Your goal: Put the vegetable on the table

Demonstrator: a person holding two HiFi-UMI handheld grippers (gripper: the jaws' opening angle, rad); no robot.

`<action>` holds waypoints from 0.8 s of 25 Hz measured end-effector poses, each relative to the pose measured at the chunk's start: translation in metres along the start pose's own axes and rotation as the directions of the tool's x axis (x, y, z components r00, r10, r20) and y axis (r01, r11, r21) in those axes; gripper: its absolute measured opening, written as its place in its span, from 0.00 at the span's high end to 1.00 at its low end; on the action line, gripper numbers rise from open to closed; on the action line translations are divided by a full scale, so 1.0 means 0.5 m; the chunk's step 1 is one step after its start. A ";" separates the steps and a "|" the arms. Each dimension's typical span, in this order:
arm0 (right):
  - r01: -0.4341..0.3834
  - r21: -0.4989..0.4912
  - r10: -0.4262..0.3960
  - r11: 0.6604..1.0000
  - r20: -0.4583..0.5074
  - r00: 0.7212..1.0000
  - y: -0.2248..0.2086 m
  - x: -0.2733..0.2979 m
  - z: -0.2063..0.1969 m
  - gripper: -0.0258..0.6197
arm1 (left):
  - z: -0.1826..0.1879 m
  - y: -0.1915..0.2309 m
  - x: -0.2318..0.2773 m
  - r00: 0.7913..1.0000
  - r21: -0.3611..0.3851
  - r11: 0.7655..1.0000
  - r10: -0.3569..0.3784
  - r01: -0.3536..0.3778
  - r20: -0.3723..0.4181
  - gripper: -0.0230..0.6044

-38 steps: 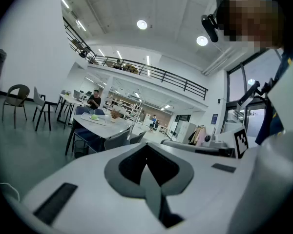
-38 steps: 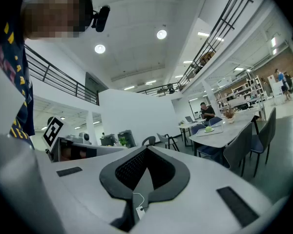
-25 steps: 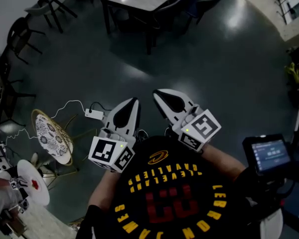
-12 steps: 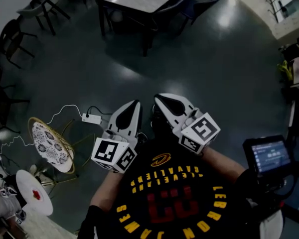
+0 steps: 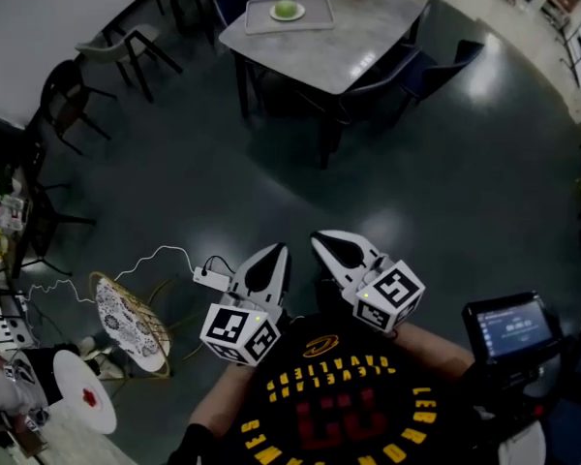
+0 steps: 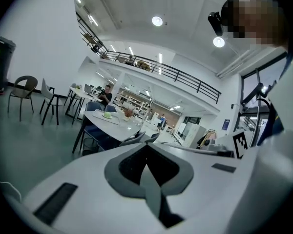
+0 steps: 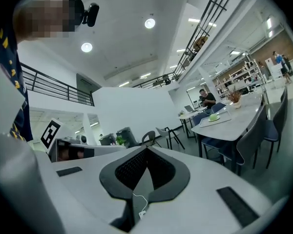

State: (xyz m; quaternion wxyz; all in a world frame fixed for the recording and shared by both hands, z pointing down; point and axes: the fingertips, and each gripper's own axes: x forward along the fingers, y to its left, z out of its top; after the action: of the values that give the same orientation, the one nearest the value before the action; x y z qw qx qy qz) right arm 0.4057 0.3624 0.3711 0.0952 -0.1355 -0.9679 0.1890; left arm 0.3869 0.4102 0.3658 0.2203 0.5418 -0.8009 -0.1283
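Head view: catches the left gripper (image 5: 274, 252) and the right gripper (image 5: 321, 238) side by side at 6 o'clock, just ahead of a black shirt (image 5: 339, 405) with yellow lettering. Shows each pair of fingers pressed together and holding nothing. Places the green vegetable (image 5: 288, 9) at 12 o'clock, well apart from both sets of fingertips, on a white plate (image 5: 298, 15) in a tray (image 5: 318, 14) at the far end of a grey table (image 5: 368, 29). Leaves only dark floor (image 5: 271, 163) between table and grippers. Picks out a power strip (image 5: 211, 278) with a white cable just beside the left gripper at its 9 o'clock, a round side table (image 5: 126, 320) at 8 o'clock and a lit screen (image 5: 513, 325) at 4 o'clock.

Left gripper view: looks along fingers closed tip to tip at centre, with nothing caught between them. Sets the green vegetable far off at 10 o'clock of the fingertips, on its plate on the grey table. Takes in a seated person (image 6: 106, 94) beyond the table at 11 o'clock, and the right gripper's marker cube (image 6: 239, 141) at 3 o'clock.

Right gripper view: shows fingers likewise shut on empty air, tips meeting at centre. Sets the green vegetable at 2 o'clock of the fingertips, far off on the tray at the near end of the grey table, with the seated person behind it.
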 end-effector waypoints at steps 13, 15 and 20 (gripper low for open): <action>0.001 0.140 0.000 0.990 -0.004 1.000 -0.277 0.070 0.097 0.95 | 0.084 0.020 0.268 0.999 0.048 0.999 0.025 -0.024 -0.021 0.96; 0.005 0.151 -0.004 0.989 -0.011 1.000 -0.294 0.076 0.099 0.95 | 0.090 0.025 0.286 0.999 0.044 0.999 0.025 -0.024 -0.024 0.96; 0.024 0.164 -0.020 0.986 -0.024 1.000 -0.368 0.114 0.122 0.95 | 0.111 0.057 0.367 0.999 0.023 1.000 0.009 -0.008 -0.035 0.96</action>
State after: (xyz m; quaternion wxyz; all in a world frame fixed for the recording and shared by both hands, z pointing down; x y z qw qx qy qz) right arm 0.2957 0.1944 0.3955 0.1188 -0.1185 -0.9494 0.2654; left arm 0.2787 0.2495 0.3695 0.2286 0.5430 -0.8007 -0.1087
